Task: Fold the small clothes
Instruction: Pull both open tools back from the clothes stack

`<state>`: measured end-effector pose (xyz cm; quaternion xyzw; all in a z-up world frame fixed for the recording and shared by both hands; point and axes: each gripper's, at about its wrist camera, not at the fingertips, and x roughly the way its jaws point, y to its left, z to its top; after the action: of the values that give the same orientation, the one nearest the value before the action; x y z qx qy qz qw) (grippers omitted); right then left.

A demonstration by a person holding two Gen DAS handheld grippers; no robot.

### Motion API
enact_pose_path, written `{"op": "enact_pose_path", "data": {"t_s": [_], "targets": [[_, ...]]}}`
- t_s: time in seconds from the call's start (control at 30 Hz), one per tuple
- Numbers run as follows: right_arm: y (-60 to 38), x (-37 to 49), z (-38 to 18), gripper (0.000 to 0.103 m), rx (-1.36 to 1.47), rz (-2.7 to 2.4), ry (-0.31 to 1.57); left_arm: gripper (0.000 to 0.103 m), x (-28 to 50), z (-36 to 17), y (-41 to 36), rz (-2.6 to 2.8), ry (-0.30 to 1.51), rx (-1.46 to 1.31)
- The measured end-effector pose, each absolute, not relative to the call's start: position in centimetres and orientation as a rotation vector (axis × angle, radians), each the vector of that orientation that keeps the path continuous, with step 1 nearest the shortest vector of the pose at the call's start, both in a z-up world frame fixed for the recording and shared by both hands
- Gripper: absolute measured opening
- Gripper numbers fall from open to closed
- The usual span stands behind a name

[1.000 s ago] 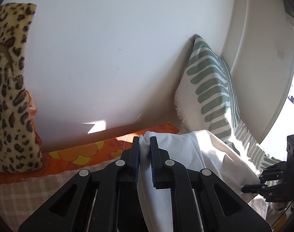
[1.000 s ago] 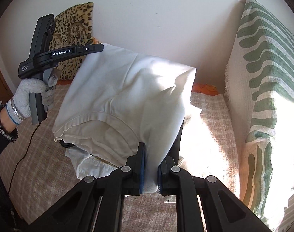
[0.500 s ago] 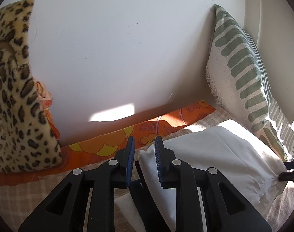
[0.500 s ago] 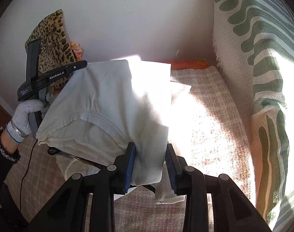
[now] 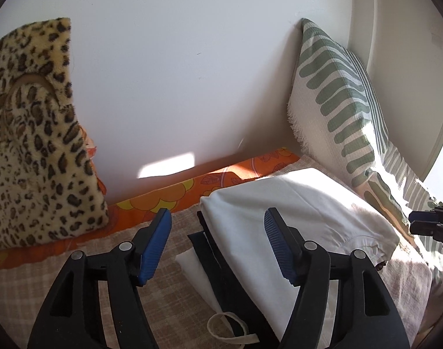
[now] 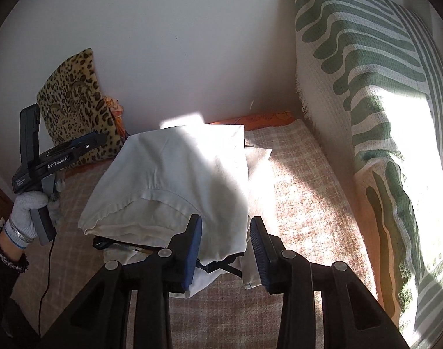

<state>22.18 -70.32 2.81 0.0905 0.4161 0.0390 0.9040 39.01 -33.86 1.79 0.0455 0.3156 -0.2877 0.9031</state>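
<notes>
A folded white garment [image 5: 294, 212] [image 6: 177, 180] lies on top of a small stack, over a black garment [image 5: 210, 250] and another white cloth [image 5: 192, 267]. My left gripper [image 5: 218, 241] is opening wide at the garment's near left corner. Nothing is pinched between its blue pads [image 5: 160, 244]. In the right wrist view a gloved hand holds the left gripper [image 6: 84, 145] at the garment's far left corner. My right gripper [image 6: 226, 250] is opening too. The garment's near corner hangs loosely between its pads [image 6: 258, 250], which do not press on it.
The stack rests on a beige checked bedspread [image 6: 303, 209] against a white wall. A leopard-print cushion [image 5: 32, 145] leans at the left. A green-striped pillow [image 6: 381, 116] stands at the right. An orange floral sheet [image 5: 163, 203] runs along the wall. A white cord loop [image 5: 230, 328] lies near my left fingers.
Both grippers were shut on the white garment and held it up. Both have opened and let it go. The garment has come down flat onto the stack.
</notes>
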Motion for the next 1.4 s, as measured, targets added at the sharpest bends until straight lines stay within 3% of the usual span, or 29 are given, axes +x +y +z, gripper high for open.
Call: {"op": "enact_pose_path", "data": {"t_s": [0.13,0.23,0.9,1.03,1.17,1.3,1.4], "targets": [[-68.9,20.6,4.4,0.038,0.173,0.065,0.815,0.069,36.6,3.0,-32.7,-0.613,0.649,0.088],[-68.0,19.4,5.6,0.047,0.174,0.062,0.794,0.076,34.5,4.1,-32.1,-0.631,0.632,0.098],[-59.0,12.1,9.2,0.072,0.152,0.024,0.693,0.082,20.6,8.8,-23.8,-0.668,0.502,0.126],[-56.5,11.0,9.3,0.089,0.124,0.007,0.678,0.084,18.8,8.9,-21.4,-0.657,0.487,0.123],[-53.9,9.6,9.7,0.099,0.099,0.000,0.658,0.085,17.2,9.0,-19.0,-0.646,0.471,0.106],[-51.4,8.3,10.1,0.101,0.049,-0.010,0.630,0.086,15.6,8.9,-17.0,-0.622,0.444,0.102],[-50.0,7.5,10.3,0.103,0.035,-0.027,0.611,0.097,14.6,8.7,-15.6,-0.600,0.427,0.102]]}}
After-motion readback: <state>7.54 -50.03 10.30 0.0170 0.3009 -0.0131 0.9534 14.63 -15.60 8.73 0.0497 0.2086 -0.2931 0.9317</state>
